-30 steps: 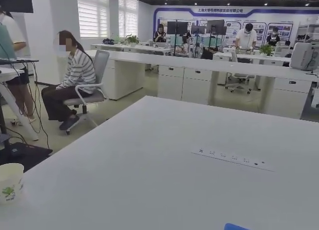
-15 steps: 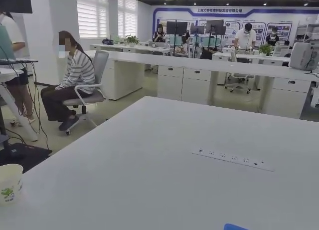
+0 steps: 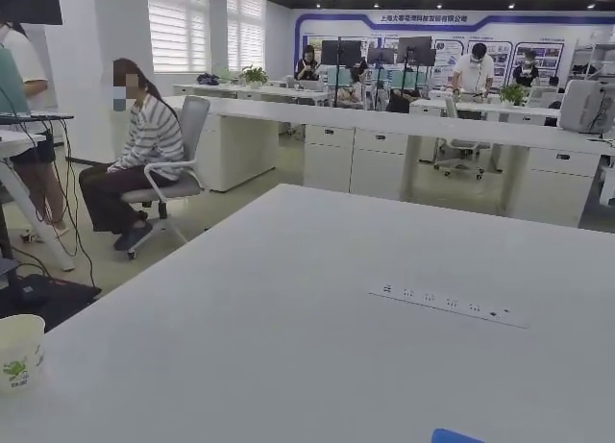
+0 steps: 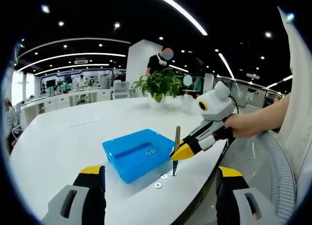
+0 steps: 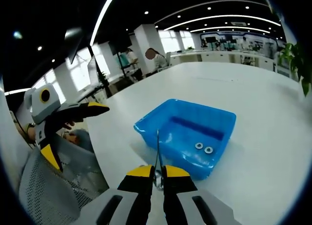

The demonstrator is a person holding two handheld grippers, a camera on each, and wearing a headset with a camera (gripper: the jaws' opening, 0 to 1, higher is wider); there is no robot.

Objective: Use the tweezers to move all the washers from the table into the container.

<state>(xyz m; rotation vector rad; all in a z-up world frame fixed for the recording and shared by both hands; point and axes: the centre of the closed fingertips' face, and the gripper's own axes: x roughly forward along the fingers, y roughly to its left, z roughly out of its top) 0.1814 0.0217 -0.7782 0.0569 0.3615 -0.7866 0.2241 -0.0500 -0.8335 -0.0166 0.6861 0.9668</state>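
Observation:
In the right gripper view, my right gripper [image 5: 158,172] is shut on the thin metal tweezers [image 5: 157,147], which point at the near wall of the blue container [image 5: 185,125]. Two washers [image 5: 204,148] lie inside it. In the left gripper view, the right gripper [image 4: 181,153] comes in from the right and holds the tweezers [image 4: 176,149] upright, their tips on the table beside a loose washer [image 4: 164,176]. A second washer [image 4: 158,185] lies just nearer. My left gripper [image 4: 160,170] stands open with nothing between its fingers, short of the container [image 4: 134,156].
A paper cup [image 3: 19,352] stands at the table's left edge in the head view. A flush power strip [image 3: 447,305] sits further back on the white table [image 3: 288,308]. A potted plant [image 4: 158,86] stands beyond the container. People sit and stand at other desks.

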